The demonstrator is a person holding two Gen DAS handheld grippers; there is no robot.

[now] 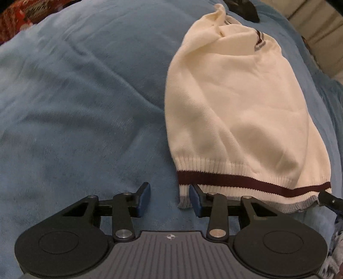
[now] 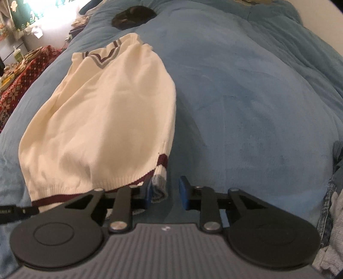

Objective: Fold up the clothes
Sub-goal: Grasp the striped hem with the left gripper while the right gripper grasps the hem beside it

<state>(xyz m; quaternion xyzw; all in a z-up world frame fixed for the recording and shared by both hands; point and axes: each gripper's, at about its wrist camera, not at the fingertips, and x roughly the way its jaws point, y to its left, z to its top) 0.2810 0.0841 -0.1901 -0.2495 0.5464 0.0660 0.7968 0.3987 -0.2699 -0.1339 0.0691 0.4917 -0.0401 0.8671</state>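
Your left gripper [image 1: 169, 198] and right gripper [image 2: 164, 193] bracket the sweater [image 1: 235, 107] hem corners, fingers parted, gripping nothing.

Sweater hem [image 2: 70, 188] partly behind right hand-held gripper [image 2: 165, 193]

Dim, warm indoor light; glare from a bright window [image 2: 46, 16] upper left. Slight motion blur, strong fisheye bending at edges.
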